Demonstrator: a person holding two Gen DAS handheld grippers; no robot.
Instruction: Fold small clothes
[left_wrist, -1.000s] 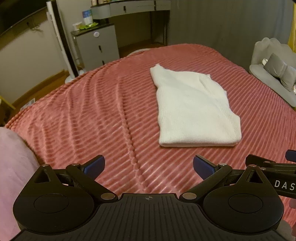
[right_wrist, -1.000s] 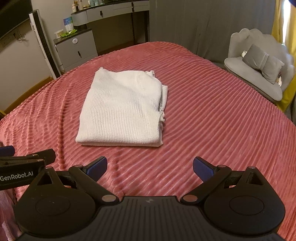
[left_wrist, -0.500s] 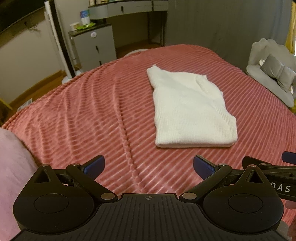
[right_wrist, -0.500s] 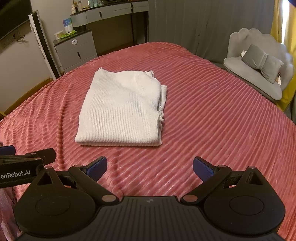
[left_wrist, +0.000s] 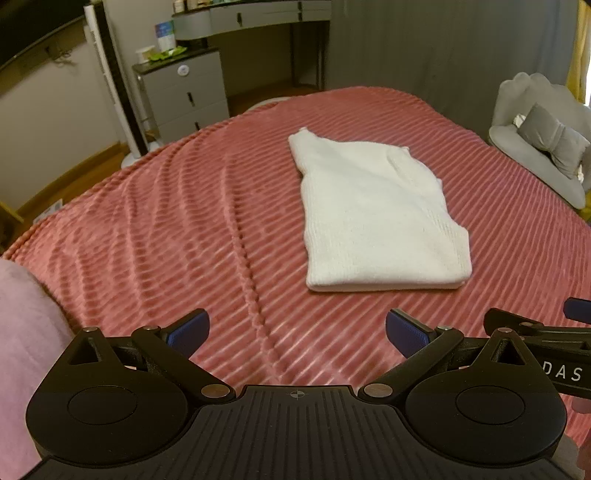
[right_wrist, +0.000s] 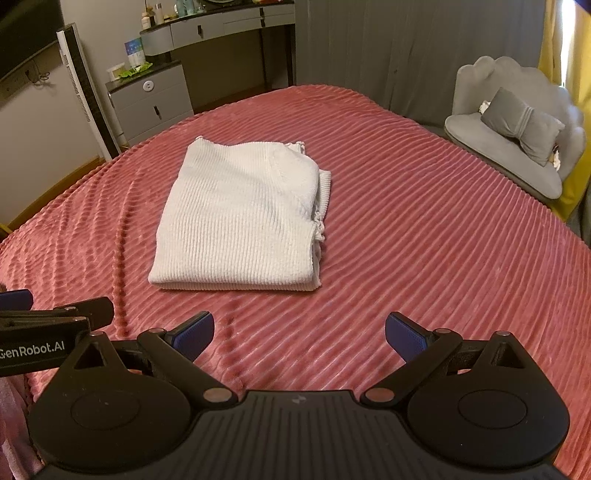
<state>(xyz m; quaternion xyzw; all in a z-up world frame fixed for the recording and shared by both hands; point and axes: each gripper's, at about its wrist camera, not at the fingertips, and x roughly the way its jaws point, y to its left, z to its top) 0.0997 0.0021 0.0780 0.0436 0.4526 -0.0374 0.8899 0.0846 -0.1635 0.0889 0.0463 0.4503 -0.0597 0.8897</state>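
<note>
Bottom of both frames: the left black two-finger gripper with blue pads (left_wrist: 294, 332) and the right black two-finger gripper with blue pads (right_wrist: 299, 332) are hovering low over the bedspread, jaws standing wide apart on each, nothing between the pads. The right gripper's tip is showing at the lower right edge of the left view, the left gripper's at the lower left edge of the right view, so the two are sitting side by side. Beyond them, the white ribbed-knit small sweater (left_wrist: 373, 218) is lying folded into a compact rectangle, centre-right in the left view and centre-left in the right view (right_wrist: 243, 218), flat on the pink ribbed plush bedspread (left_wrist: 177, 229), well apart from both grippers. Judgement: the knit is looking light, soft and limp, not slippery on the plush; layers are likely to slide apart if lifted by one corner, so the rounded folded near edge is the better hold, taken at both near corners through all layers. The looser stacked edges are showing along the right side in the right view. Open bedspread is lying on all sides of the garment. At far upper left, a grey drawer cabinet (right_wrist: 151, 101); at far right, a grey shell-backed chair with a bow cushion (right_wrist: 513, 147), both off the bed.
</note>
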